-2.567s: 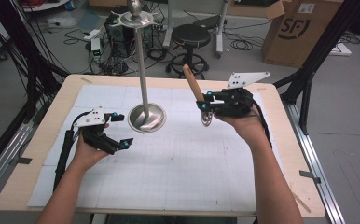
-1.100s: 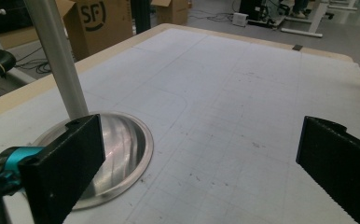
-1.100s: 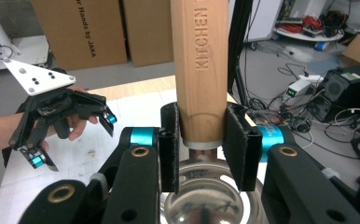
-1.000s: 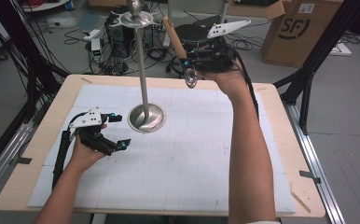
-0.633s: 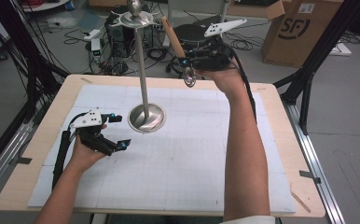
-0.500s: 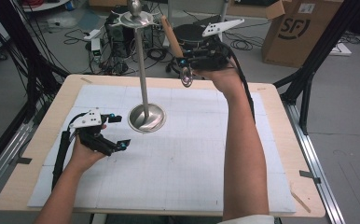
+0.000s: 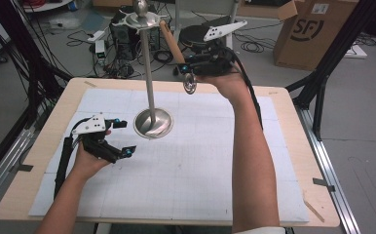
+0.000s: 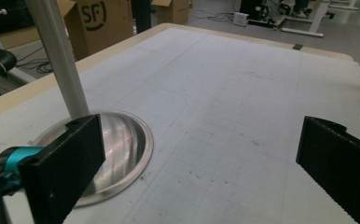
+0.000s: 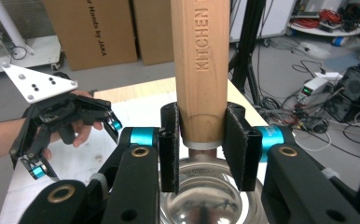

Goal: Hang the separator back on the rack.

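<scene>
Right gripper point(image 7: 192, 73), fingers clamped on a wooden-handled steel ladle point(image 7: 172, 45), nears the tall steel stand point(image 7: 148, 73); hanging comes next. Left gripper point(image 7: 119, 137) rests wide open, empty, on the desk point(image 7: 273, 146).

Right gripper point(image 7: 188, 68) raised — left gripper point(image 7: 122, 137) low

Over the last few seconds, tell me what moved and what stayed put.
The right hand-held gripper, shut on the wooden-handled ladle, rose from above the table and travelled away from the person and left, toward the top of the metal stand. The grip on the ladle did not change. The left hand-held gripper stayed open, resting on the table, and the stand did not move.
</scene>
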Motion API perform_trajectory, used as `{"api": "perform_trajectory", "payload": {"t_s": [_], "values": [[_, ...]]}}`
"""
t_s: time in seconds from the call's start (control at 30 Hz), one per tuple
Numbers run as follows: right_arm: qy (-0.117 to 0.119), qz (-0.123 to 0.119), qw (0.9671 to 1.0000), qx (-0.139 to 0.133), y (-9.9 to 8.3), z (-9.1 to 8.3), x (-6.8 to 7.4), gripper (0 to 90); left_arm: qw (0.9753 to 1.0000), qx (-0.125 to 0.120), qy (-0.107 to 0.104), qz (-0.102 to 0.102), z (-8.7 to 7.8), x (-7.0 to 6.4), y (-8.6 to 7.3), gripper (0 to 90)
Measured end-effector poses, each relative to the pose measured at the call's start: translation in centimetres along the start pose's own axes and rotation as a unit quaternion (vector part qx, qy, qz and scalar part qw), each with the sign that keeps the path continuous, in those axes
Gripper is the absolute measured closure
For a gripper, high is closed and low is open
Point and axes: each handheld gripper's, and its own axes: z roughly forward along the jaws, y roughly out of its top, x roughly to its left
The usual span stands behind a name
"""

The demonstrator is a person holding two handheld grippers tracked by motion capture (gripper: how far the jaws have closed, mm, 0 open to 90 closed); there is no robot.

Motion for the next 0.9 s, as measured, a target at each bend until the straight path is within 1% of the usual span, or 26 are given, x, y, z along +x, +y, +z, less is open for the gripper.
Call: {"api": "perform_trajectory", "payload": {"t_s": [0.07,0.2,0.27,0.3,0.33,0.4,0.53,0.6,0.7,0.73,0.8,0.9], "values": [[0.001,-0.001,1.0,0.001,0.1,0.1,0.1,68.8,1.0,0.002,0.0,0.001,0.0,0.1,0.0,1.7],[0.003,-0.005,1.0,0.004,0.1,0.5,0.2,68.8,1.0,-0.003,0.0,-0.001,0.0,0.1,0.0,1.7],[0.004,-0.001,1.0,0.007,0.1,0.7,0.2,68.8,1.0,-0.001,0.0,-0.001,0.0,0.1,0.0,1.7],[0.002,-0.003,1.0,0.008,0.0,0.7,0.2,68.8,1.0,0.0,0.0,-0.001,0.0,0.1,0.0,1.7],[0.003,0.001,0.9999,0.01,0.0,0.8,0.2,68.7,1.0,-0.001,0.0,-0.001,0.0,0.0,0.0,1.7],[0.002,0.0,0.9999,0.012,0.0,0.9,0.3,68.8,1.0,-0.002,0.0,0.001,0.0,0.0,0.0,1.7],[0.002,0.002,0.9999,0.013,0.1,1.2,0.3,68.8,1.0,0.004,-0.001,0.001,0.0,0.1,0.0,1.7],[0.001,-0.001,0.9999,0.015,0.1,1.3,0.2,68.8,1.0,0.003,0.0,0.001,0.0,0.1,0.0,1.7],[0.001,0.001,0.9999,0.016,0.2,1.6,0.3,68.7,1.0,-0.001,0.001,0.001,0.0,0.1,0.0,1.7],[0.0,-0.002,0.9998,0.018,0.2,1.7,0.2,68.8,1.0,0.0,0.0,0.0,0.0,0.1,0.0,1.7],[0.0,0.0,0.9998,0.019,0.2,1.9,0.2,68.8,1.0,0.003,0.002,0.001,-0.1,0.2,-0.1,1.7],[0.001,0.002,0.9998,0.019,0.3,2.1,0.3,68.7,1.0,0.0,0.0,0.001,-0.1,0.0,0.0,1.7]]}}
